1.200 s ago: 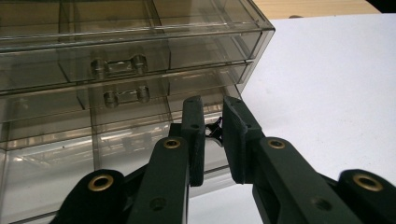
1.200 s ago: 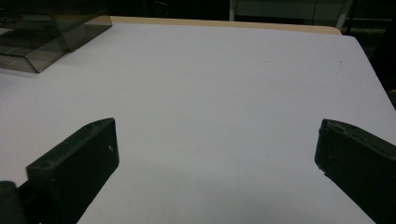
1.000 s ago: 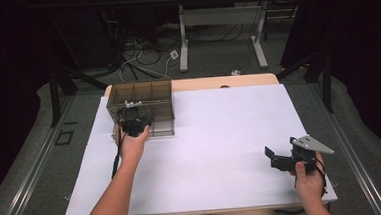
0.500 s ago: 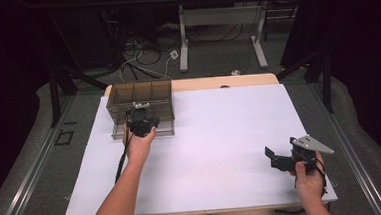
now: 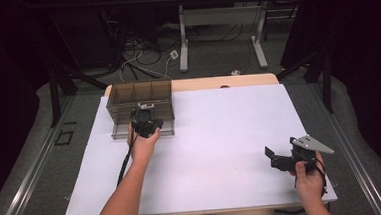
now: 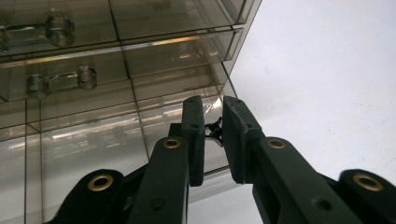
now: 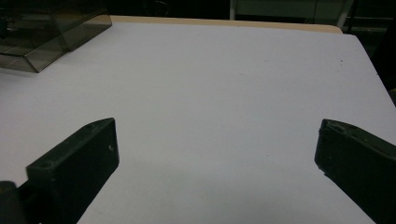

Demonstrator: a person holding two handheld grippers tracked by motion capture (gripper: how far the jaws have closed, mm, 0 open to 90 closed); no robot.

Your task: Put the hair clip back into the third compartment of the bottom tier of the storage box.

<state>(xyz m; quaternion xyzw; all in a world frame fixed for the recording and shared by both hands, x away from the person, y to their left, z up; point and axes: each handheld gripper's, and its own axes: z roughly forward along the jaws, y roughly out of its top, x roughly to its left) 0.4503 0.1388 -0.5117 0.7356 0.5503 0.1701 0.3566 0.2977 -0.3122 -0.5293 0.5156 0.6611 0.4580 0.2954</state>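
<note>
A smoked see-through drawer cabinet [image 5: 128, 97] stands at the table's back left. My left gripper [image 5: 145, 119] is at its front right corner. In the left gripper view the jaws [image 6: 213, 108] are almost together, shut on a small black piece [image 6: 215, 131] held in front of a lower drawer. Clear drawer handles [image 6: 56, 81] show further up the cabinet [image 6: 93, 56]. My right gripper [image 5: 274, 158] rests near the table's front right, held by a hand. It stands open [image 7: 217, 128] over bare white board, with nothing between its fingers.
The white board [image 5: 220, 130] covers the table, with a wooden strip [image 5: 227, 81] along its back edge. The cabinet's corner [image 7: 42, 42] appears at the top left of the right gripper view. Dark floor, cables and desk legs lie beyond the table.
My left gripper has shifted a little to the right along the cabinet's front. The right gripper has not moved.
</note>
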